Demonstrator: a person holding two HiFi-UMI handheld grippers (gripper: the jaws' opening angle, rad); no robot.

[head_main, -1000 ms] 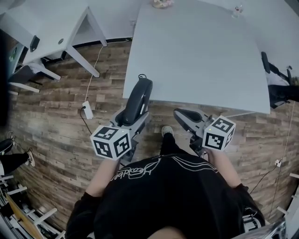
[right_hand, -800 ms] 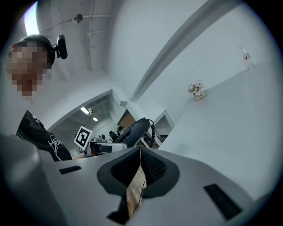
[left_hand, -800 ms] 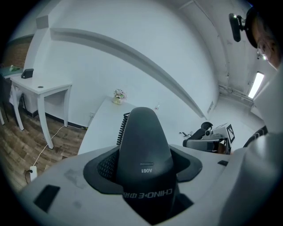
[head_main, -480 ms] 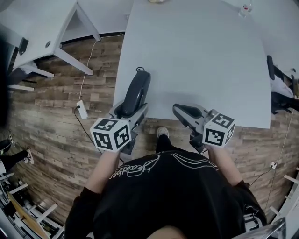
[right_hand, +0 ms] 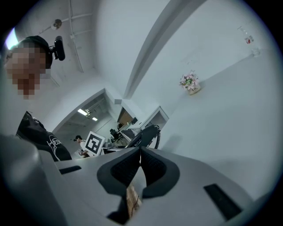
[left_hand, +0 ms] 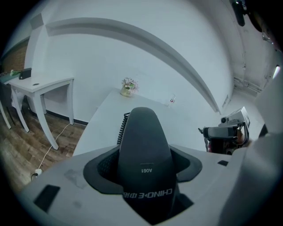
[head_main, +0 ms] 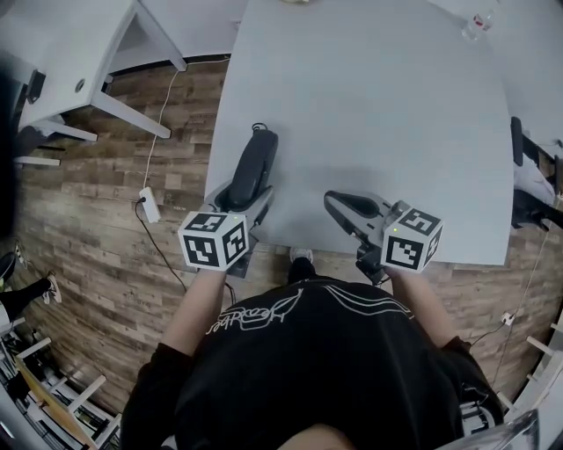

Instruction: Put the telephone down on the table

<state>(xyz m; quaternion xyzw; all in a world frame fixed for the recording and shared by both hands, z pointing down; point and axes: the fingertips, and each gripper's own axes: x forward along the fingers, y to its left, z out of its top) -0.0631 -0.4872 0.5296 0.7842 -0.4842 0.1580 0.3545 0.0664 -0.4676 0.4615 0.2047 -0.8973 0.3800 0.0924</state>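
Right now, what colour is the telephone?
The telephone is black; the left gripper view shows it best.

wood plank floor (head_main: 97, 264) down below the jaws | plain white wall (left_hand: 110, 57) ahead of them | spare white desk (head_main: 79, 48) off left

black plastic telephone handset (left_hand: 143, 154): near end hidden inside left gripper (left_hand: 145, 164) | black coiled cord (left_hand: 121, 128): mostly behind handset | small pink flower arrangement (head_main: 296, 2): cut by head view's top edge | small clear object (head_main: 476, 24): too small to identify
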